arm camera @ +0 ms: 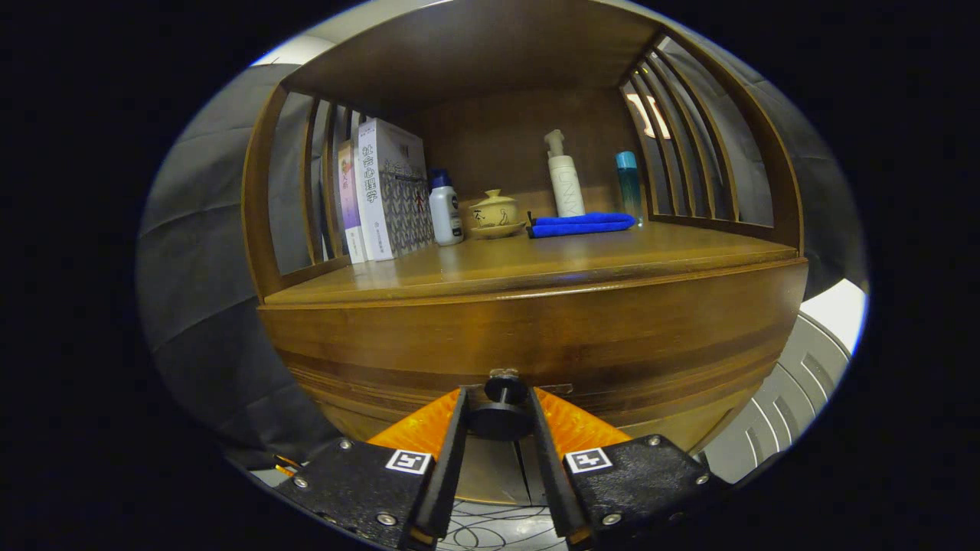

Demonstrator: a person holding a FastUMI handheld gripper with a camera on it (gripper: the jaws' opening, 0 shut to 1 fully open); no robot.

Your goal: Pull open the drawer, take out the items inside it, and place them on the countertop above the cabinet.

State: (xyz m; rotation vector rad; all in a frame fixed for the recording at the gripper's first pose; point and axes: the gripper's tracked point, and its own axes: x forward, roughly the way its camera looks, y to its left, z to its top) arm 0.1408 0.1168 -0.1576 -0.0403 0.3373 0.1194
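While your gripper (pixel 499 409) is parked right on the drawer knob (pixel 499 412), you're basically at step one of this job: getting the drawer (pixel 536 360) open. The two fingers sit on either side of that dark round knob and look clamped on it, one on the left and one on the right, so I'd call that a solid hold.

The drawer front looks flush with the cabinet, no gap showing along its top edge, so it reads as not pulled yet. Whatever's inside is hidden from you for now.

Above it, the countertop (pixel 582 256) is where the stuff has to end up. The near half of that wooden surface is bare. The far half is busy: books (pixel 387 191) on the left, a small white bottle (pixel 445 208), a little lidded pot (pixel 495 212), a folded blue cloth (pixel 582 223), a tall pump bottle (pixel 564 176) and a blue bottle (pixel 629 180) on the right.

Next move, I'd say pull straight back toward yourself, keeping the squeeze on so the knob doesn't slip out. Keep it level, no twisting.
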